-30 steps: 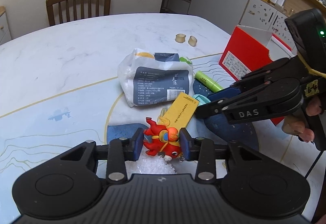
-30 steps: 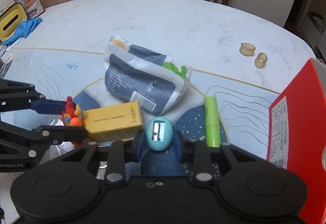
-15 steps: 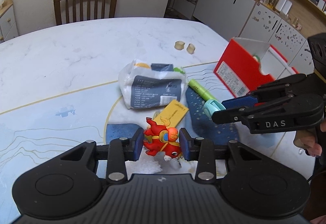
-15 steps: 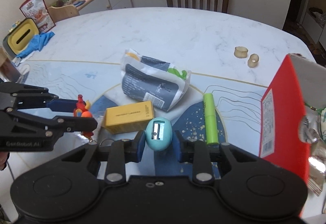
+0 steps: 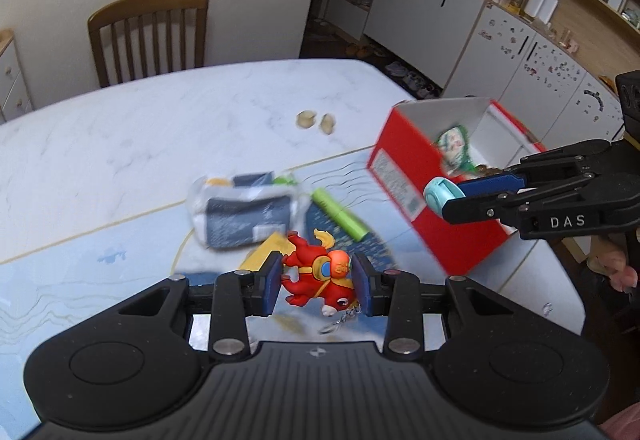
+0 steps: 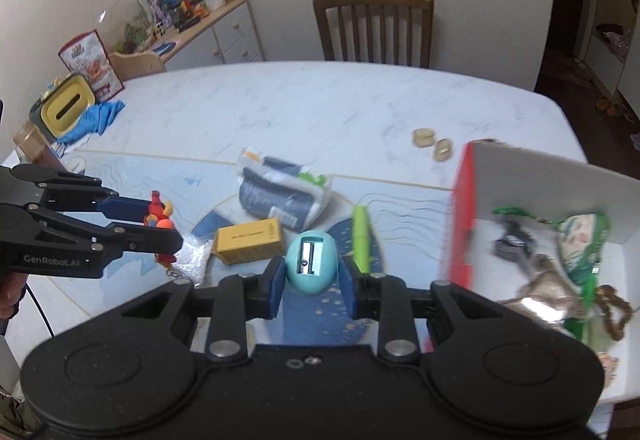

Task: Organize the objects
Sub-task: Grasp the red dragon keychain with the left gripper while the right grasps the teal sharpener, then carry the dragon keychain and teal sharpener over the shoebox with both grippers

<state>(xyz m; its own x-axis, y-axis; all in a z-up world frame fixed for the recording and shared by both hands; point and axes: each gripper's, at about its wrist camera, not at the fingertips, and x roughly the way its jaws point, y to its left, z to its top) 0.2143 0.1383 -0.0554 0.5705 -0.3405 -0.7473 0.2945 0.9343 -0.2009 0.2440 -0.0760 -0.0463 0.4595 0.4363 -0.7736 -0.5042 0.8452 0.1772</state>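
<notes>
My left gripper is shut on a red toy figure with a keychain, held above the table; the same gripper and toy show at the left of the right wrist view. My right gripper is shut on a teal egg-shaped pencil sharpener, blade slot facing the camera. In the left wrist view this gripper holds the sharpener beside the near wall of the red box. The red box is open, with several items inside.
On the marble table lie a grey-and-white pouch, a yellow carton, a green tube, a clear granule bag and two beige rings. A wooden chair stands behind. A yellow container and blue cloth sit far left.
Both grippers have risen with their loads. The right one carried the sharpener toward the red box, whose inside now shows. The toy hangs higher over the table.
</notes>
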